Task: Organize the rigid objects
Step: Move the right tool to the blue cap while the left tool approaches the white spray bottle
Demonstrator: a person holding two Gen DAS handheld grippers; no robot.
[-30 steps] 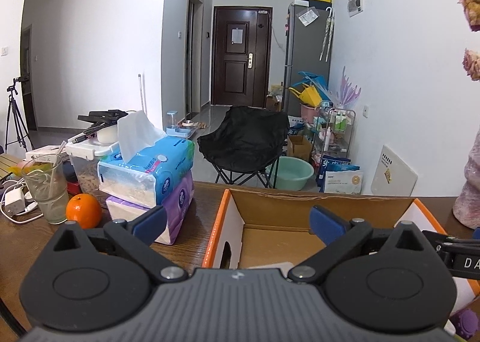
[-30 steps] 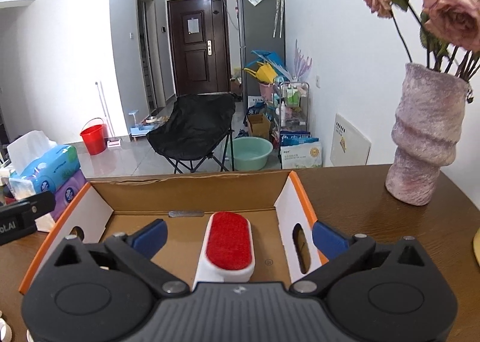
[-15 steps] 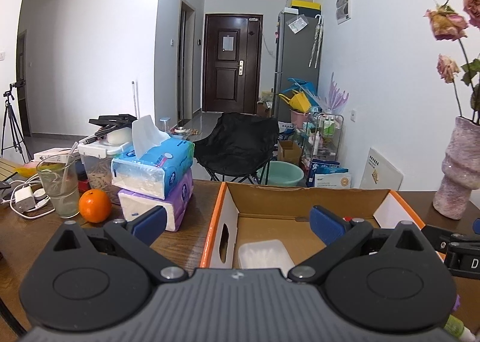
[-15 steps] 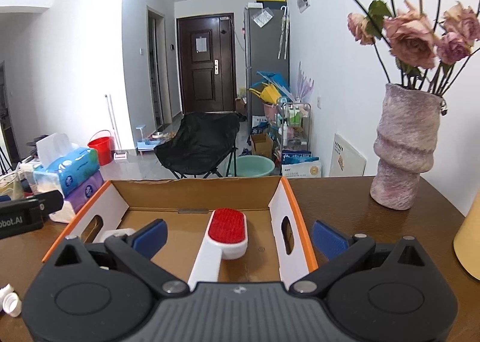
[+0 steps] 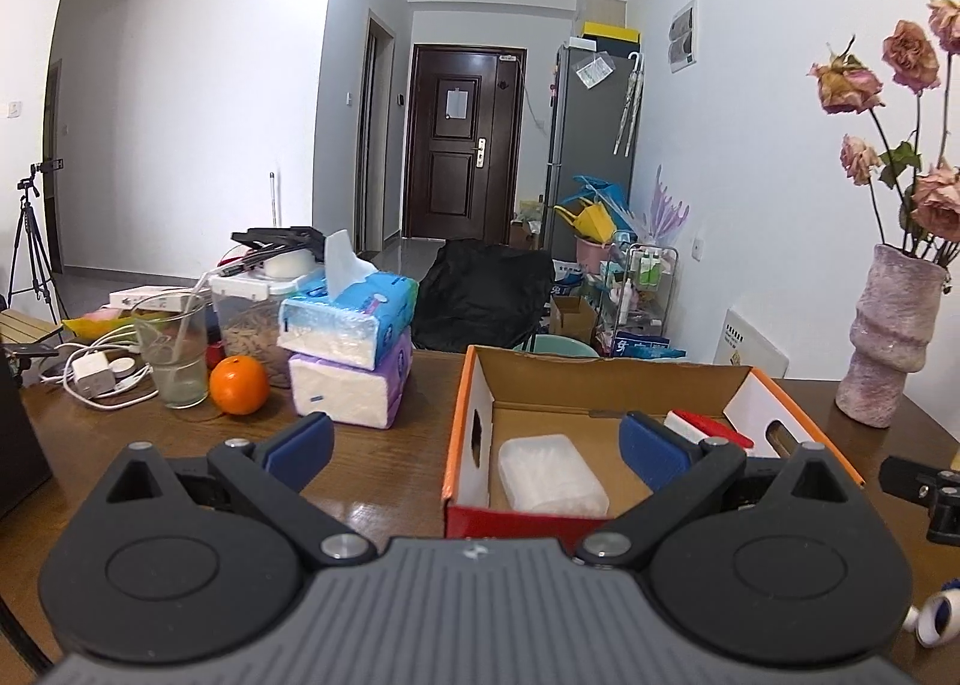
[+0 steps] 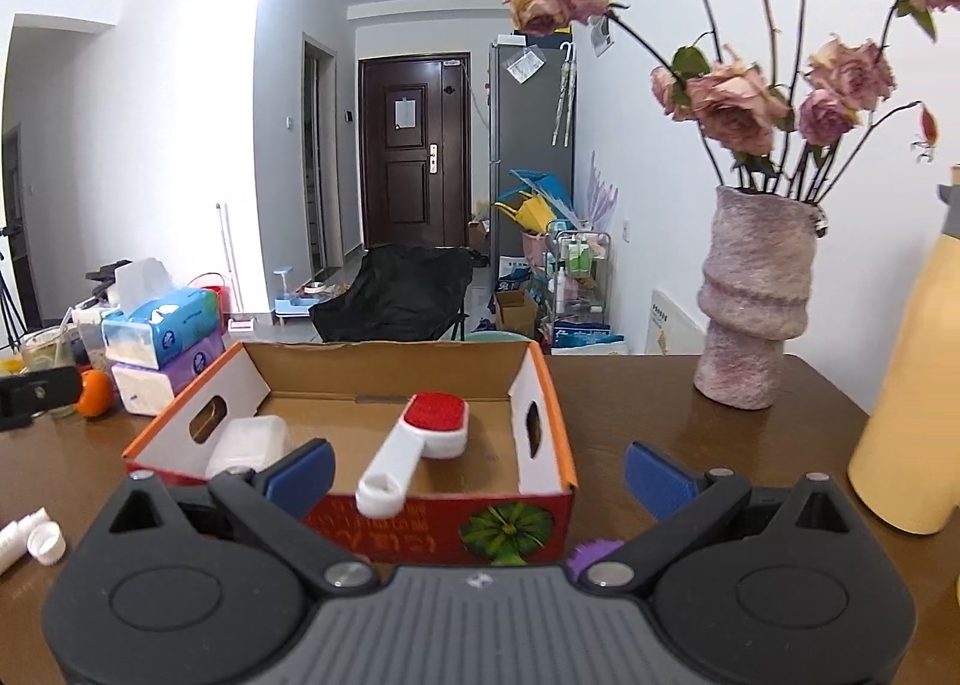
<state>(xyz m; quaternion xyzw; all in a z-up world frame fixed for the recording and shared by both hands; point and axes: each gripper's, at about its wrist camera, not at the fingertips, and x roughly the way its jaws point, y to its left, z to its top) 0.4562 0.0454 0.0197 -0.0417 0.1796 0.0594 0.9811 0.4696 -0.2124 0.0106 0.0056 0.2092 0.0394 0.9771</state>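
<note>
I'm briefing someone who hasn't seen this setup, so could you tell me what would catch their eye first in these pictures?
The open cardboard box in the middle of the table stands out, with a red-and-white brush propped on its front wall and a clear plastic container lying at its left end. To its right stands a pink vase of dried roses; to its left, stacked tissue packs and an orange.

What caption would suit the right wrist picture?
Open right gripper faces a cardboard box holding a red-headed white brush and a white plastic container.
</note>
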